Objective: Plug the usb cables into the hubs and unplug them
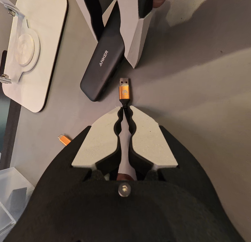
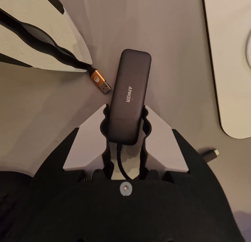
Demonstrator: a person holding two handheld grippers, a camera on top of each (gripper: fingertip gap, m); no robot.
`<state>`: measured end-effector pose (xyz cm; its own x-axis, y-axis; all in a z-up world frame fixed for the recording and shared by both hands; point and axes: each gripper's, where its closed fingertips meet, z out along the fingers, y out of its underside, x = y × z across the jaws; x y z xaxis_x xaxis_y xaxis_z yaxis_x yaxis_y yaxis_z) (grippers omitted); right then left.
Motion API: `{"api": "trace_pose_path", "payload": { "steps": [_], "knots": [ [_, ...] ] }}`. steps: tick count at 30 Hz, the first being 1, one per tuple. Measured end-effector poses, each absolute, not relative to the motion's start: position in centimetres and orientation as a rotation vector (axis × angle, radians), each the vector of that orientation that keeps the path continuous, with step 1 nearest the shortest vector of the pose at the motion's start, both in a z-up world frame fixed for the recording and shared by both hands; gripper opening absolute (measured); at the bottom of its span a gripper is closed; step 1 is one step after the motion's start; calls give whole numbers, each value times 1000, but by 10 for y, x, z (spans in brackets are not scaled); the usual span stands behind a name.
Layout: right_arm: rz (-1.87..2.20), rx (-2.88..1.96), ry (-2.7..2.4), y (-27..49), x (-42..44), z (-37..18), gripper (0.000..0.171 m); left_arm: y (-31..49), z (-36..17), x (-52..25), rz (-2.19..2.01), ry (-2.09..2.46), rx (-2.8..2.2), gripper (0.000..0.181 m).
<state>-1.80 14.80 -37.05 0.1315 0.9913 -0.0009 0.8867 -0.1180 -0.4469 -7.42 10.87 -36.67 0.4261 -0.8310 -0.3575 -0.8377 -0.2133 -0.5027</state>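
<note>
My left gripper [image 1: 125,107] is shut on the black braided cable just behind an orange USB-A plug [image 1: 124,90]. The plug points forward, a short way from the side of a dark grey hub [image 1: 103,68] and apart from it. My right gripper [image 2: 125,106] is shut on that hub [image 2: 130,94], gripping its rear half by the two long sides. In the right wrist view the orange plug [image 2: 99,83] points at the hub's left side, close to it but outside it, with the left gripper [image 2: 86,68] behind it. The hub's own black lead [image 2: 120,162] runs back between my right fingers.
A white board with a round white pad [image 1: 36,49] lies on the grey table at the left; it shows at the right in the right wrist view [image 2: 230,58]. The cable's orange far-end plug [image 1: 64,139] lies by my left gripper. A clear plastic box [image 1: 9,194] stands at the lower left. A dark plug [image 2: 210,154] lies at the right. My right fingertips sit around 7 cm from my left ones.
</note>
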Motion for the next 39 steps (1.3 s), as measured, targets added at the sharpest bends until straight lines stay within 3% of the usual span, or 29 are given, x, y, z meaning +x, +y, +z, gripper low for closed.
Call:
{"api": "trace_pose_path", "payload": {
  "steps": [15, 19, 28, 35, 39],
  "knots": [
    [488, -1996, -1723, 145, -20, -368, 45, 105, -361, -78, -19, 1389, -2048, 5],
    [497, -1675, -1668, 139, -32, -328, 52, 103, -348, -78, -163, 1337, -2075, 5],
    [479, -1128, -1763, 101, -53, -286, 24, 94, -296, -70, -421, 1329, -2031, 5],
    [-106, -768, -1798, 110, -58, -279, 9, 86, -280, -60, -576, 1280, -2076, 5],
    [-155, -737, -1710, 110, -57, -266, 4, 88, -268, -58, -661, 1213, -2051, 5]
  ]
}}
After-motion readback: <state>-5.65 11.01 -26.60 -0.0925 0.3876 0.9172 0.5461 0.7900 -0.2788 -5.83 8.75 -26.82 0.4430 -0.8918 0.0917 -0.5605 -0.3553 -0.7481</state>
